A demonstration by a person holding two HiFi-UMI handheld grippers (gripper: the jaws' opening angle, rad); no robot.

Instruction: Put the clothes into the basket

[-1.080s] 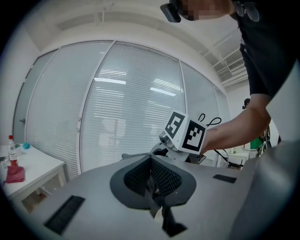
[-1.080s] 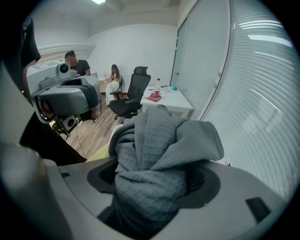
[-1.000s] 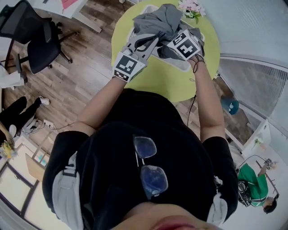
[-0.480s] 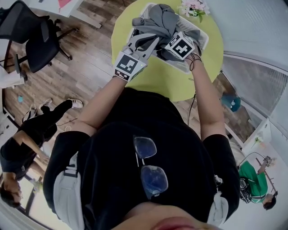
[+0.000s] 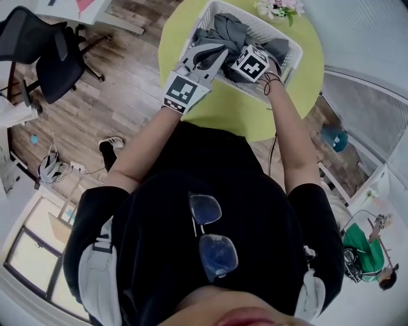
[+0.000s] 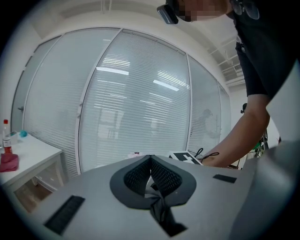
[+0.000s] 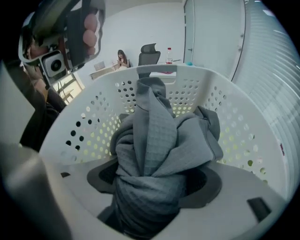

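Room is lying open on the round yellow-green surface on the side nearest the person, while the white perforated plastic basket is sitting toward its far edge, just beside pink-and-white flowers. Inside the basket, the bunched grey waffle-knit garment is filling the middle, with the walls standing clear around it. The right tongs are clamping a thick twist of it, its long axis rising toward the far wall. The left tongs are pinching a thin dark fold by the basket's left side.
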